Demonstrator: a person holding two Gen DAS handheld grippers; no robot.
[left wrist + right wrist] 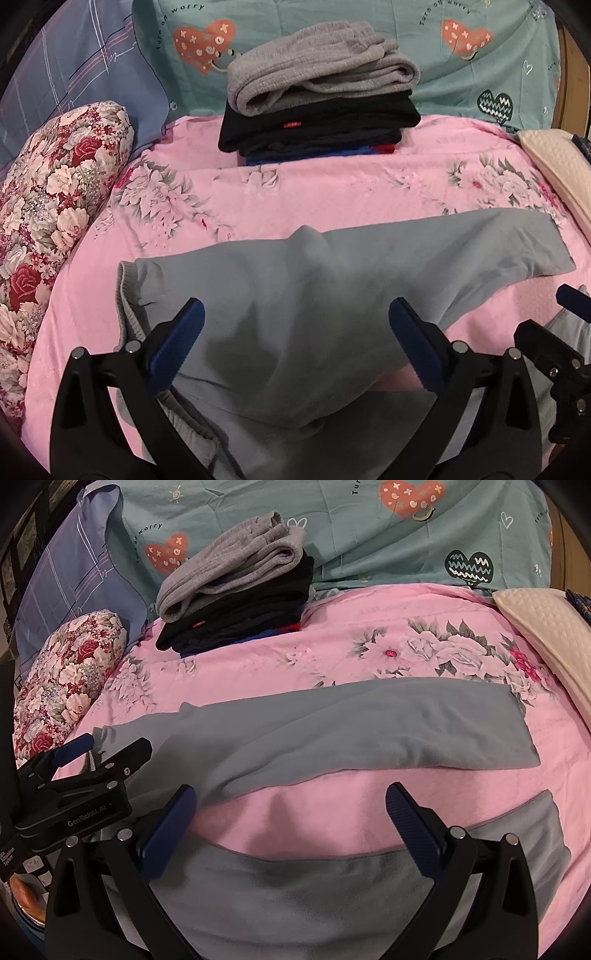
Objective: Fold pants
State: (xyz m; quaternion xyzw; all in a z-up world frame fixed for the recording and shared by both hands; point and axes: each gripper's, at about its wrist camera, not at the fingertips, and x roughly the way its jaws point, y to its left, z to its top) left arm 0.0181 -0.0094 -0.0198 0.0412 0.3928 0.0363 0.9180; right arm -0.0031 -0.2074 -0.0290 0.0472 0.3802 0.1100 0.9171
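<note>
We're holding the left gripper low over the grey pants, its jaws standing wide apart w/ nothing pinched between them. The waistband is sitting just beyond and to the left of its left finger; the seat of the pants is bunching up betw. the two fingers. One leg is stretching away ahead and to the right across the pink floral bedsheet.

We're keeping the right gripper spread wide too, gripping nothing. It's hovering over a strip of bare pink sheet betw. the two legs: the far leg is lying flat ahead of it, running left to right, and the near leg is passing under and behind its fingers, its cuff end reaching out to the right. In the right wrist view the left gripper is showing at the left edge, over the waist end of the pants. In the left wrist view part of the right gripper is poking in at the right edge.

Farther ahead of both grippers a stack of folded clothes is sitting on the bed, grey pair on top, black ones below. A floral pillow is lying off to the left, a cream quilted pad off to the right, a teal heart-print quilt at the back.
</note>
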